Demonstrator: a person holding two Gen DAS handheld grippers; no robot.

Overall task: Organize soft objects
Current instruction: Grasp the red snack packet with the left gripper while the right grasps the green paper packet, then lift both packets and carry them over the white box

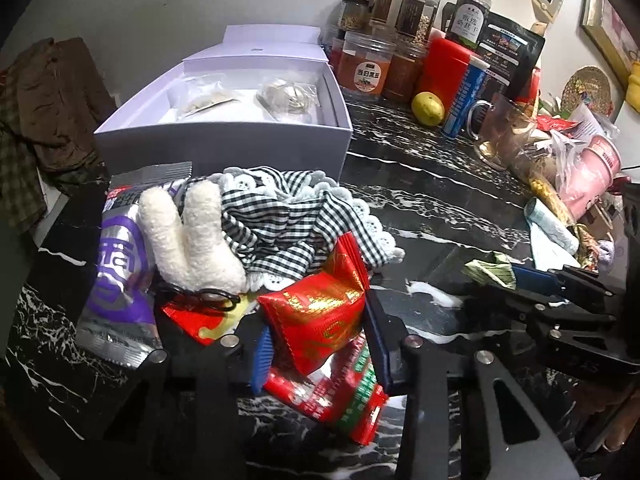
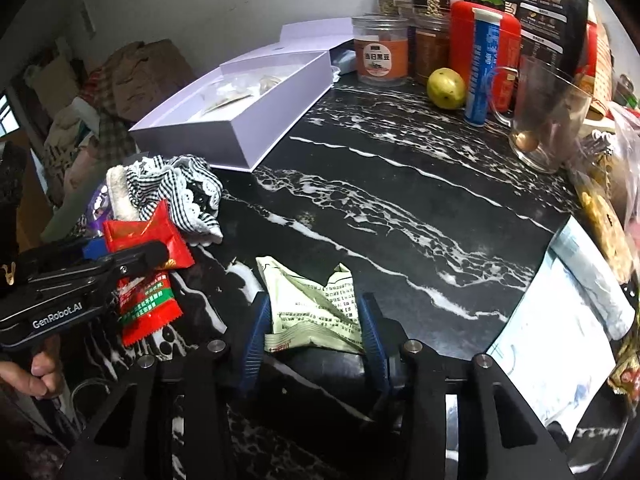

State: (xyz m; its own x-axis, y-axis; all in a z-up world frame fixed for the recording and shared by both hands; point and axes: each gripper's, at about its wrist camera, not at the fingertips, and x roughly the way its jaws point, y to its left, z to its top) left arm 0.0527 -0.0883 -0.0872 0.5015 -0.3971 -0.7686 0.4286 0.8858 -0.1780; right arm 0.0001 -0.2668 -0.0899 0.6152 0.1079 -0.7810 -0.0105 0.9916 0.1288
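left gripper (image 1: 320, 344) clamps red packet (image 1: 320, 316) | right gripper (image 2: 314, 332) clamps green sachet (image 2: 316, 308) (crumpled)

On the counter (image 2: 400, 184) an open box (image 1: 224, 136) stands at the back left, two bags (image 1: 248, 98) inside it. Jars (image 1: 380, 40) line the wall to its right; a fruit (image 1: 428, 108), a tube (image 1: 464, 96) and a mug (image 1: 500, 128) stand before them. Near the front left edge lies a heap: a plush toy (image 1: 188, 236) on a pouch (image 1: 116, 280), a cloth (image 1: 288, 216) behind it, snack packets (image 1: 320, 320) in front. A flat packet (image 2: 316, 308) lies right of the heap.
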